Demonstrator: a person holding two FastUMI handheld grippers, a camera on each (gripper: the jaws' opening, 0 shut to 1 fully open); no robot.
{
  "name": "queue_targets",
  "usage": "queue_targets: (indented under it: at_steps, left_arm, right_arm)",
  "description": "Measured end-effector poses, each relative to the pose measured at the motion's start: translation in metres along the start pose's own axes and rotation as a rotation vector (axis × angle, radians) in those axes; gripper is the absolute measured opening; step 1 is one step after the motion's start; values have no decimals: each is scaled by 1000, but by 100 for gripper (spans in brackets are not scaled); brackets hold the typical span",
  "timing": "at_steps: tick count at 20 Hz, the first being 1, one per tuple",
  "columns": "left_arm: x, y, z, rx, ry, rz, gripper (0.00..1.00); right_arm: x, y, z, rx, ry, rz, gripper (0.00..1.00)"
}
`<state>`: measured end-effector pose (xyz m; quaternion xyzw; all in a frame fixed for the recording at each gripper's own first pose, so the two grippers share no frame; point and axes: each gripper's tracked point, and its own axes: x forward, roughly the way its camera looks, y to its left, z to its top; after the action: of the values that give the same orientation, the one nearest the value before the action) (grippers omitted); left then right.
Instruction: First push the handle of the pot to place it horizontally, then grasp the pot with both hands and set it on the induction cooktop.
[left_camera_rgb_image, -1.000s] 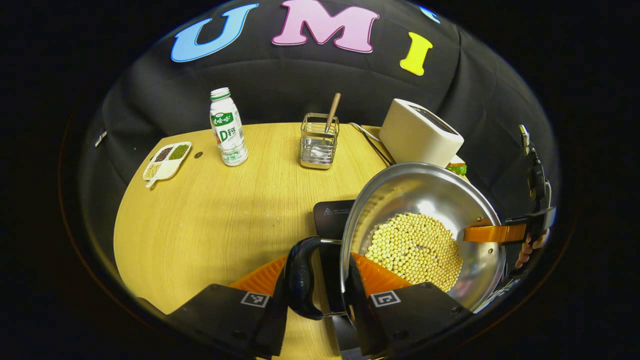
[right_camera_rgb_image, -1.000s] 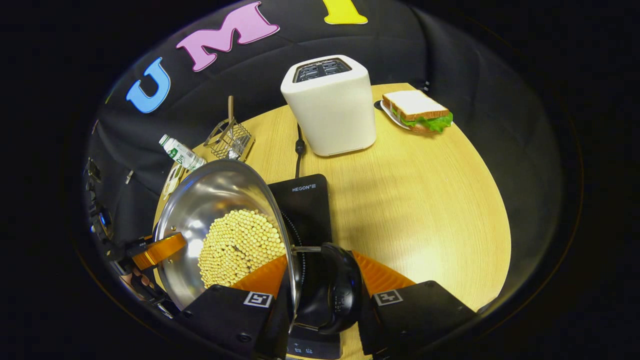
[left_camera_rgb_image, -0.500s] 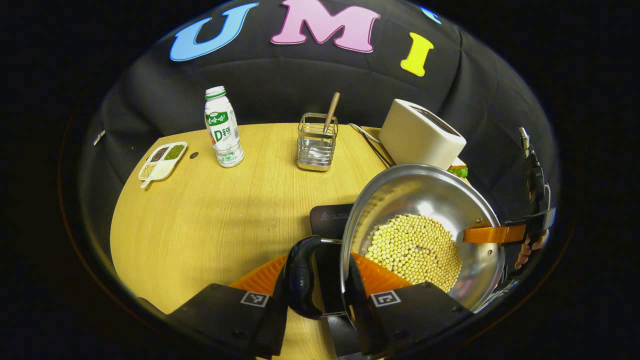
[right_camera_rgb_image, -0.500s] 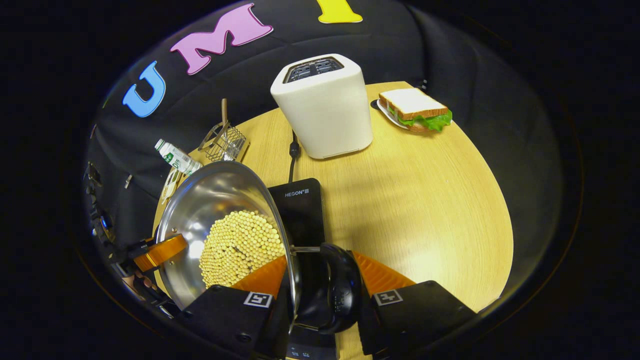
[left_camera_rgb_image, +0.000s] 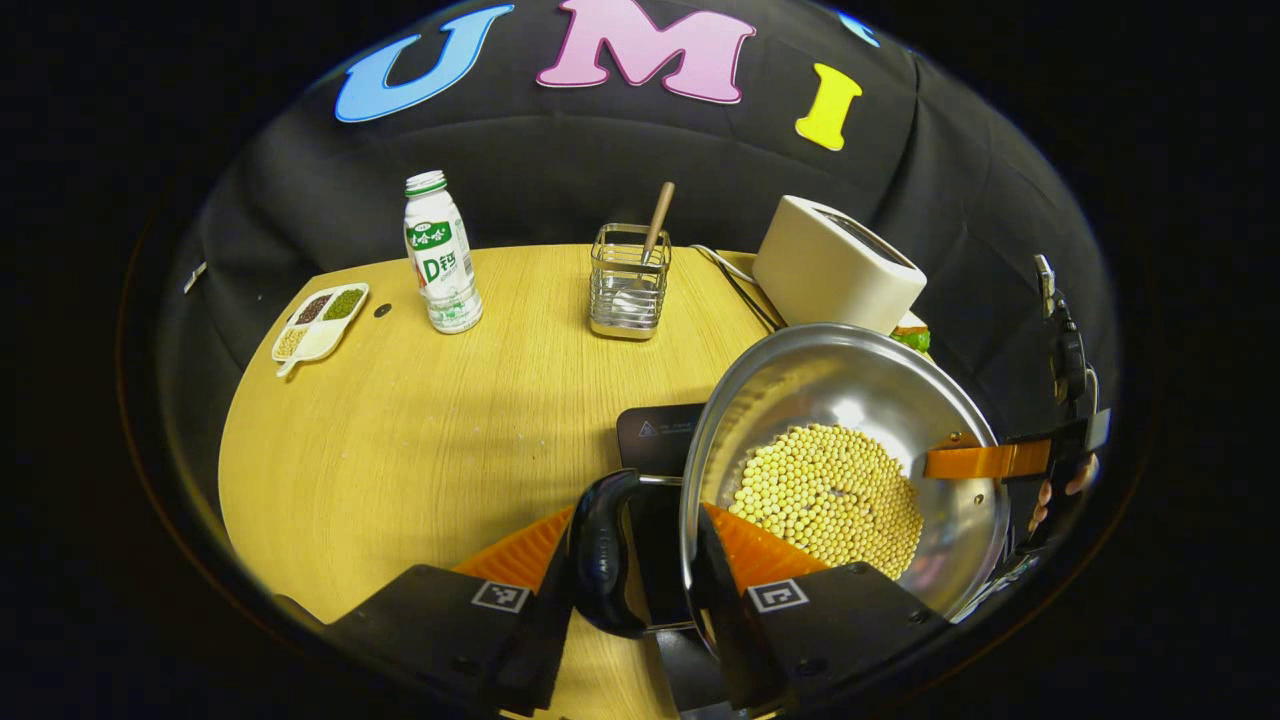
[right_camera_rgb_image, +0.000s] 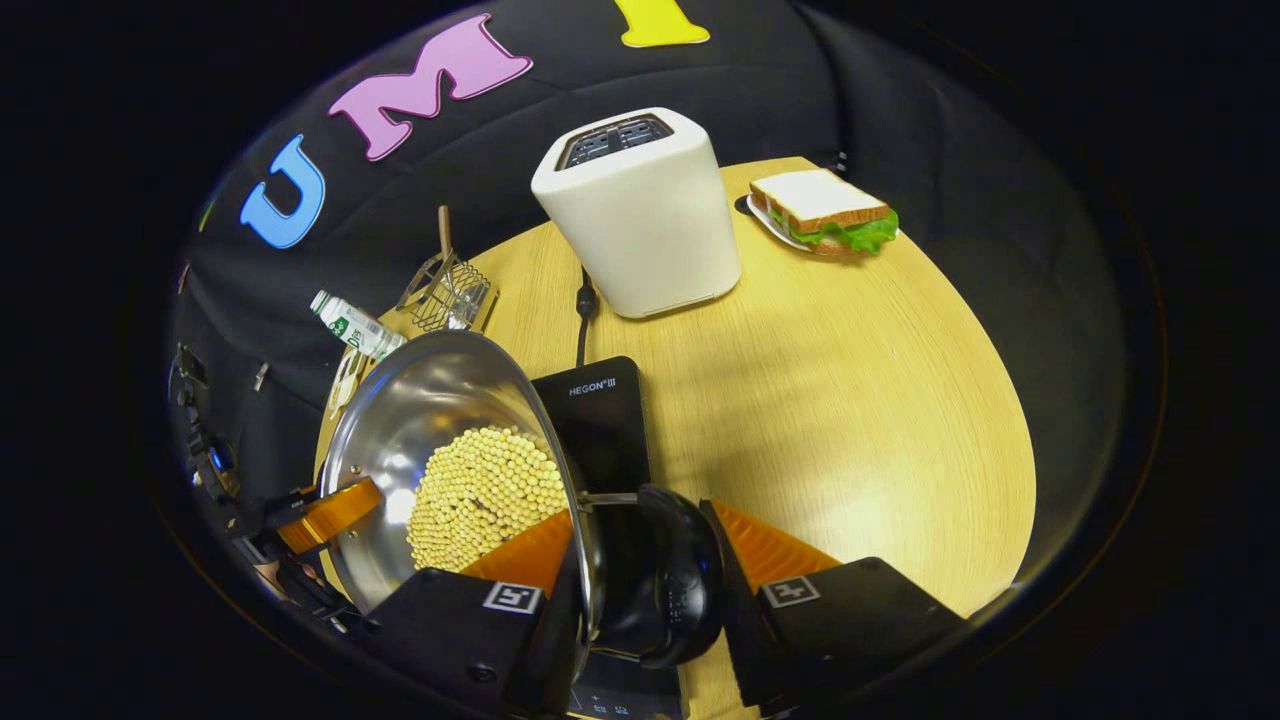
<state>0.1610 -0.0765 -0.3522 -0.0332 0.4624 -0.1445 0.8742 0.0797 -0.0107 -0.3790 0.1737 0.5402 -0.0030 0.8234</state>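
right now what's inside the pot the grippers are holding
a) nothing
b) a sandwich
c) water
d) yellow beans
d: the pot holds a pile of small yellow beans, seen again in the right gripper view.
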Motion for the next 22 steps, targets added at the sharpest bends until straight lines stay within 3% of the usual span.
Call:
queue_targets:
  at_steps: [1,2,3,4,8,14,19,22]
  left_arm:
    - [-2,4,2,6,-14,23,67]
    - [-5,11,5,17,-31,64,82]
    - [-5,16,7,34,-43,91,96]
    - [-8,15,9,44,-55,91,98]
    - [-24,15,17,70,-108,116,99]
    - [-64,7,34,56,-229,120,99]
    - [-128,0,61,-22,-453,107,99]
    - [-179,-3,73,-64,-598,101,97]
  right_arm:
    - [-1,-3,-2,-3,3,-5,75]
    - [3,-6,-4,2,-1,-2,100]
    - [-2,-4,0,10,-7,3,100]
    - [-4,-3,3,24,-14,12,99]
    - [-17,4,10,32,-55,32,99]
    - [-56,11,32,11,-204,49,99]
    - [-121,21,64,-44,-461,73,99]
    - [-161,13,76,-87,-611,28,98]
